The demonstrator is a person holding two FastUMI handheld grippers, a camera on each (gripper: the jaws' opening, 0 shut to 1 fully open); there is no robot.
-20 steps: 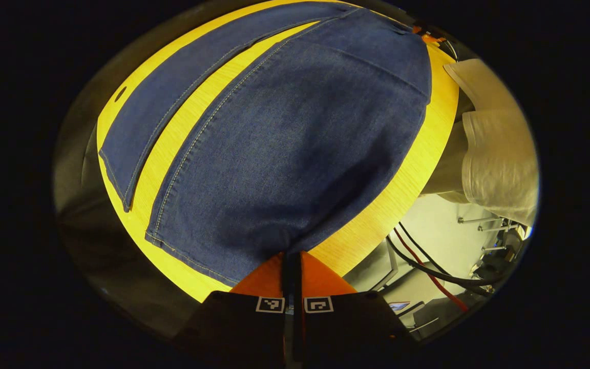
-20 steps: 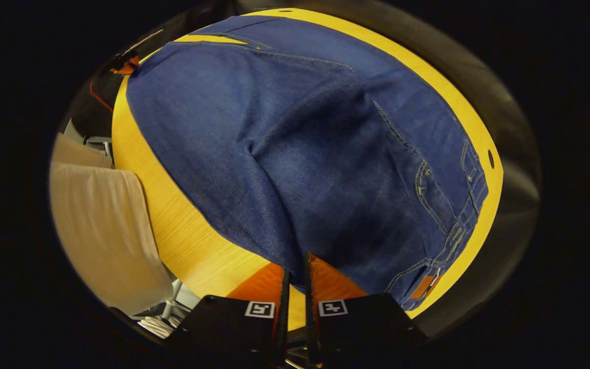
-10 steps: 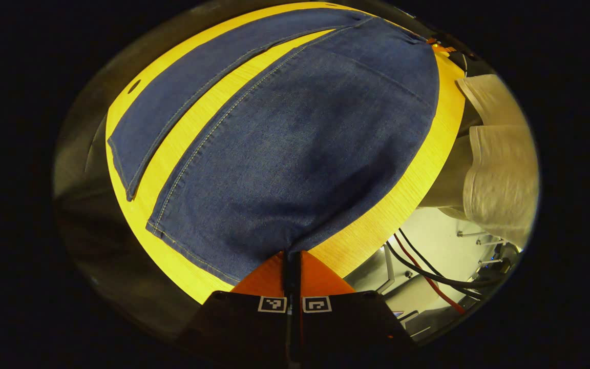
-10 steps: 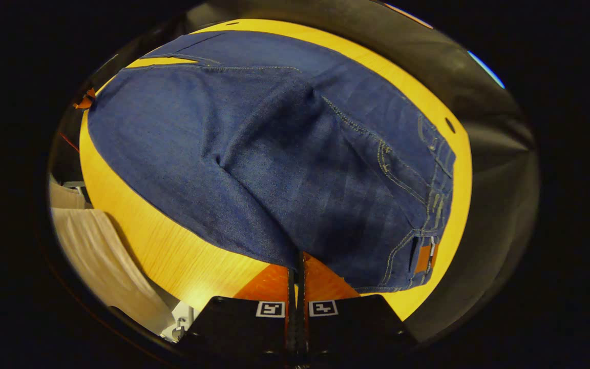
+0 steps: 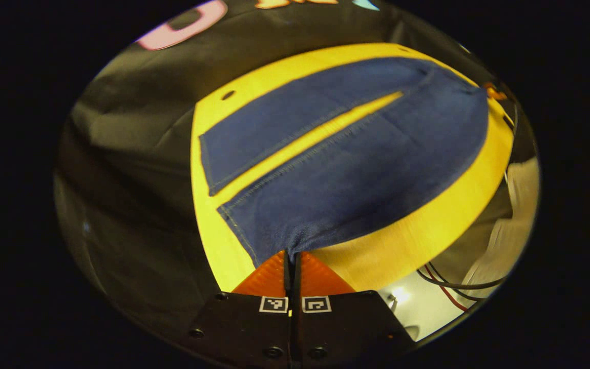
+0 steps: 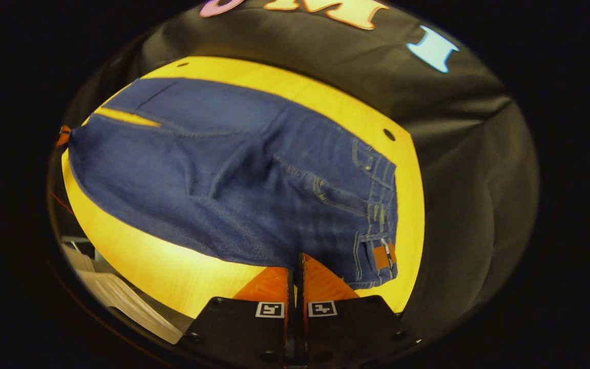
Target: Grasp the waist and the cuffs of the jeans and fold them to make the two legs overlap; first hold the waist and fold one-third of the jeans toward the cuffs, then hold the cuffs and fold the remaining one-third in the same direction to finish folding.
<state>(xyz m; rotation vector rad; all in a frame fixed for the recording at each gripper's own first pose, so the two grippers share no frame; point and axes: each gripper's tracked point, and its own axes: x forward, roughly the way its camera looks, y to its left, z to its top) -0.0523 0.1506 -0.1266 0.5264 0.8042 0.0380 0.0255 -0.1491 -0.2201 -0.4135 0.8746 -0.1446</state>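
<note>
My left tongs (image 5: 291, 254) are clamped on the near leg's cuff edge of the jeans (image 5: 356, 169). My right tongs (image 6: 295, 259) pinch the fabric edge beside the waist (image 6: 377, 215). The jeans lie spread on the table (image 5: 428, 230), directly ahead of both tongs.

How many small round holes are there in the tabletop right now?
2. One hole sits near the table's far corner beyond the cuff end of the jeans; the other hole lies beyond the waistband. The denim may hide more.
</note>
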